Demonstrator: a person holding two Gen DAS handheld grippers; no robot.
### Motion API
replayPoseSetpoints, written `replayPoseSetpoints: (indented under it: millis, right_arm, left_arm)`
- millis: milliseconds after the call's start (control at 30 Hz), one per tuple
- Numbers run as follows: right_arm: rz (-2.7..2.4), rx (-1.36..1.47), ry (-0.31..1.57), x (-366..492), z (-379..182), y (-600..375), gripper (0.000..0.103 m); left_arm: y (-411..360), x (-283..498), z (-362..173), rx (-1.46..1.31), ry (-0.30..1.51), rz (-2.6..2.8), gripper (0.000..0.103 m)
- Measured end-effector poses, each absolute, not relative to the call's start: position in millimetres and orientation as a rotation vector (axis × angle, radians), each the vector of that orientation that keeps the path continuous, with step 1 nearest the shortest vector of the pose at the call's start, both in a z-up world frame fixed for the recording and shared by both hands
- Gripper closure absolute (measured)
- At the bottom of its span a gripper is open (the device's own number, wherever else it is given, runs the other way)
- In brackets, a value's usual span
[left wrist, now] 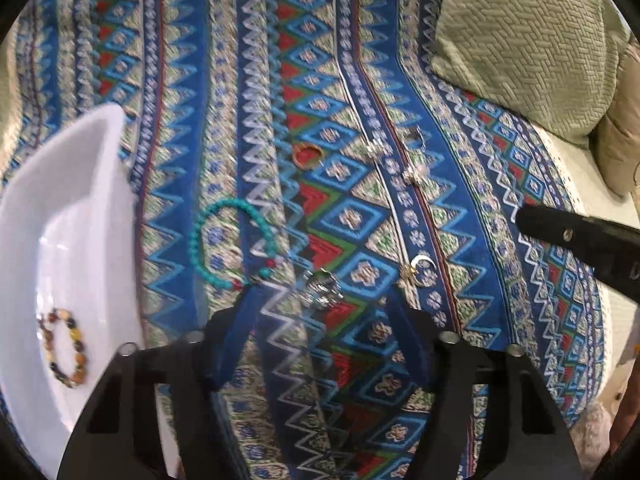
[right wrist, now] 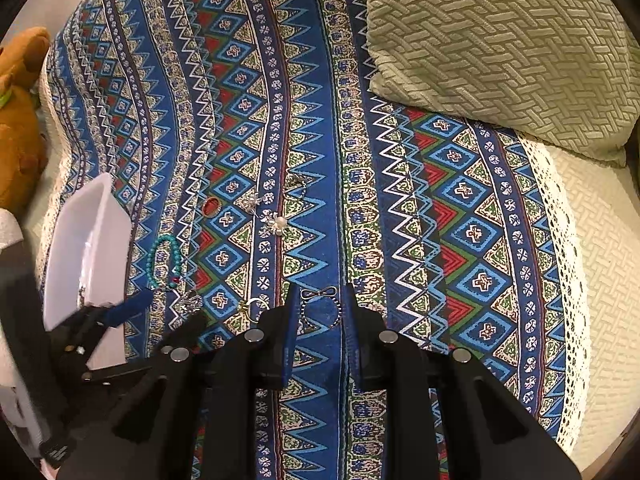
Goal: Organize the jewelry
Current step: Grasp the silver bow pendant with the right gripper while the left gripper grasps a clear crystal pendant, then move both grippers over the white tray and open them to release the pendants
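Observation:
Jewelry lies on a patterned blue cloth. My left gripper (left wrist: 322, 290) is open, its blue fingers either side of a silver ring (left wrist: 322, 289), with a turquoise bead bracelet (left wrist: 232, 240) just left of it. A white tray (left wrist: 80, 216) at the left holds a brown bead bracelet (left wrist: 66, 350). My right gripper (right wrist: 320, 306) is open around a dark bow ring (right wrist: 320, 307), not closed on it. A gold crescent ring (right wrist: 253, 307) lies just left of it. A red-gold ring (right wrist: 211, 205), a pearl brooch (right wrist: 278, 224) and other small silver pieces lie farther off.
A green woven cushion (right wrist: 500, 48) rests at the back right. A brown plush toy (right wrist: 20, 120) sits at the far left. The cloth's lace edge (right wrist: 560, 280) and a cream bedspread run along the right. The white tray (right wrist: 86, 252) stands left of the jewelry.

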State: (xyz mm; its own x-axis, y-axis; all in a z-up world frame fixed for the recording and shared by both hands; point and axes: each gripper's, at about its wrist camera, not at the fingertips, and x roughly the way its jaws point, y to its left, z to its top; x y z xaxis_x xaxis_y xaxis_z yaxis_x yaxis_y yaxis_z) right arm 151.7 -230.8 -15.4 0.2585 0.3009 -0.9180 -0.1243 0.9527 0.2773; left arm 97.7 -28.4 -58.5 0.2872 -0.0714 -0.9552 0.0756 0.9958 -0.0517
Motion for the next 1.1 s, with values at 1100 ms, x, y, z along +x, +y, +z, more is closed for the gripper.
replayPoseSetpoints:
  millis: [1100]
  right_arm:
    - [0.353,0.144,1.239,132,1,-202,0.081]
  left_arm:
    - [106,61,39,0.012,1.112,-0.082,0.08]
